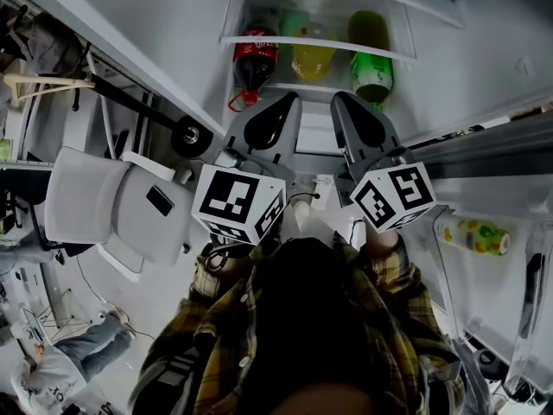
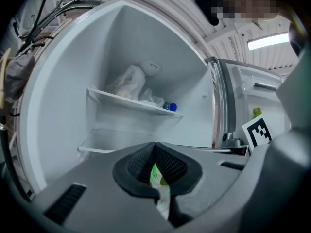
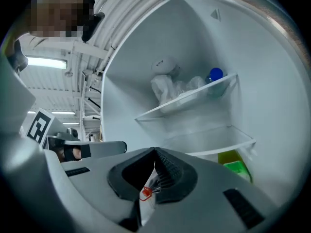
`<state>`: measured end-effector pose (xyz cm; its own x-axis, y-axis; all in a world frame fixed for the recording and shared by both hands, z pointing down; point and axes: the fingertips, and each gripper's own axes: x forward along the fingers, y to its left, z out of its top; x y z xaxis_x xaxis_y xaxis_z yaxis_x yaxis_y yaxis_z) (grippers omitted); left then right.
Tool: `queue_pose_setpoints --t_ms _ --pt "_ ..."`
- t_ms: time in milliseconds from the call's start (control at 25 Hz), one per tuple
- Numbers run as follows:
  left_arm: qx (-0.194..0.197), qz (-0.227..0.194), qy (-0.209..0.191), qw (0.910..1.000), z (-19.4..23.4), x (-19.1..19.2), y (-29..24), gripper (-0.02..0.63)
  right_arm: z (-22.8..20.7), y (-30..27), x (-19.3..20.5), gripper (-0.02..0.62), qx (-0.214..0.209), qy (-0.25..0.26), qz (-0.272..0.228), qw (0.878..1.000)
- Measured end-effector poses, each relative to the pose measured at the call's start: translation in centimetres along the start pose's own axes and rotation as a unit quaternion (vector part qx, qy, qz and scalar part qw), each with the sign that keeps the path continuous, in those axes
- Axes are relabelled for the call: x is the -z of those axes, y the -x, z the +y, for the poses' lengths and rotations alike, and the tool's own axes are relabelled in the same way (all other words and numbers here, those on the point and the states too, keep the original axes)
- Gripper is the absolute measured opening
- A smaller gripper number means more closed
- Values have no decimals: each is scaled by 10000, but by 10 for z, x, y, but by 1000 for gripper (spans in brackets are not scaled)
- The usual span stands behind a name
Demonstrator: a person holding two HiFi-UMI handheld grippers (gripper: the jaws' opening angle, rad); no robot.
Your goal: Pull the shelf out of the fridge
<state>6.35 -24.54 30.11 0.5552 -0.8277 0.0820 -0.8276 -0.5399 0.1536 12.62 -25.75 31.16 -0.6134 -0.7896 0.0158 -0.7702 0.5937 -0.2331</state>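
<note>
Approach: left gripper (image 1: pixel 289 98) and right gripper (image 1: pixel 342 98), jaws together and empty, near the shelf (image 1: pixel 285 42); next, probably open and clamp its edge.

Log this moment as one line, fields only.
phase: before grasp | left gripper: shut | right gripper: shut | shelf: in fridge, not gripped | bottles: beneath shelf
</note>
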Motion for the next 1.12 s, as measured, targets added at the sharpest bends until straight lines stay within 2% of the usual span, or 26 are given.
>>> queue_pose_setpoints --t_ms 520,640,920,1120 --pt "529 11 196 9984 26 -11 -62 3 -50 -35 -10 20 625 -339 -151 9974" --pt "591 32 405 9974 33 -6 -70 3 -60 -42 -6 20 716 -564 -185 9957" --pt "572 96 1195 9911 56 12 -78 5 -69 -54 6 21 686 -1089 -200 9915" --pt "540 229 1473 9874 63 26 -79 22 -77 -58 17 23 705 -1484 -200 9862"
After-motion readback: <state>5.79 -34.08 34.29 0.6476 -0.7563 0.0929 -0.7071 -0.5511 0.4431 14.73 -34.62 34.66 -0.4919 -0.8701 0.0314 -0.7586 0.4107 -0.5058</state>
